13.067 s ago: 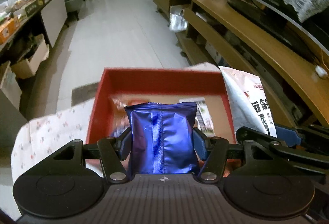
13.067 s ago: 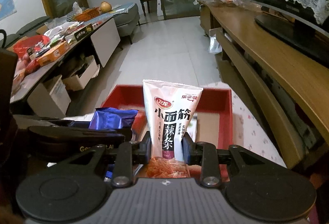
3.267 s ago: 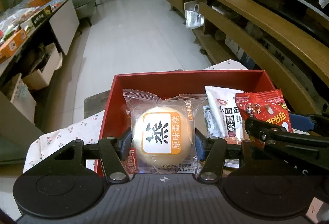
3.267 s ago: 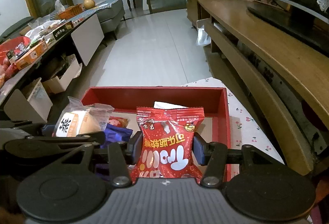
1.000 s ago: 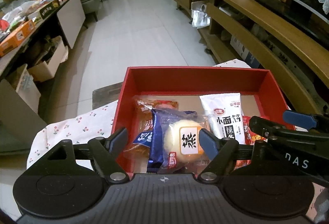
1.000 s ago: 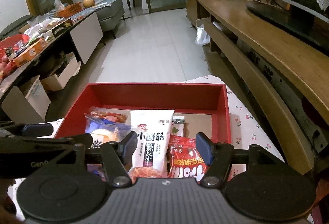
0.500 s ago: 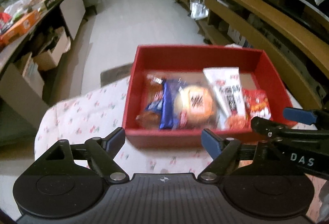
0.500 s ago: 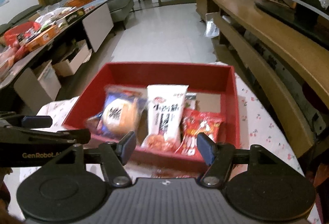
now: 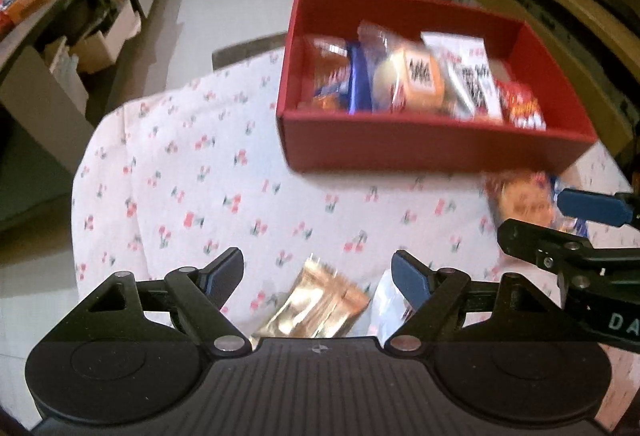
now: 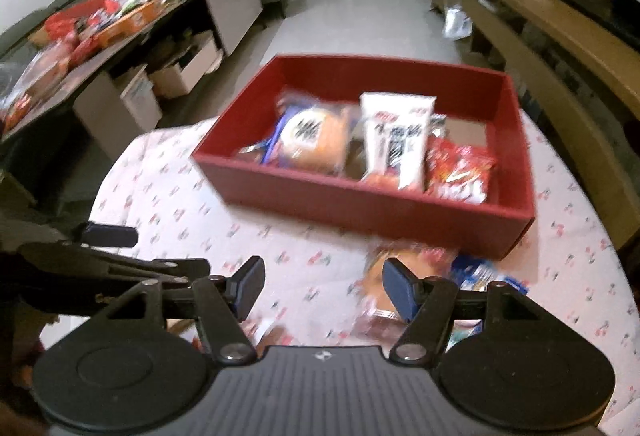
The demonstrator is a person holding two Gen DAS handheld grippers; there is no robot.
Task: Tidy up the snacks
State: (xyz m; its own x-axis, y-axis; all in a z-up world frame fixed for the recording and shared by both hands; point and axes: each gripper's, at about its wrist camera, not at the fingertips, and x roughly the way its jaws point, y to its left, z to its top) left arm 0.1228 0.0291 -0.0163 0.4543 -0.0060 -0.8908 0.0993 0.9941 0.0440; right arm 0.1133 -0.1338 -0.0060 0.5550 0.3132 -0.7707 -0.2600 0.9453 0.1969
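A red box (image 9: 400, 144) stands at the far side of the cherry-print tablecloth (image 9: 192, 172). Inside lie a round cake in a clear wrapper (image 9: 416, 80), a blue packet (image 9: 358, 86), a white strip-snack packet (image 10: 396, 140) and a red packet (image 10: 460, 170). My left gripper (image 9: 318, 268) hangs open over a gold packet (image 9: 316, 304) and a white packet (image 9: 386, 302). My right gripper (image 10: 324, 278) is open too, just left of an orange-red packet (image 10: 404, 260) with a blue-white packet (image 10: 480, 272) beside it. Neither gripper holds anything.
A long wooden shelf unit (image 10: 560, 36) runs along the right. On the left is a dark counter (image 10: 100, 32) piled with goods, with cardboard boxes (image 9: 104, 36) under it. Pale tiled floor (image 10: 360, 4) lies beyond the table's far edge.
Both grippers have drawn back from over the red box toward the near side of the table and tipped downward. Loose packets on the cloth have come into view under them.
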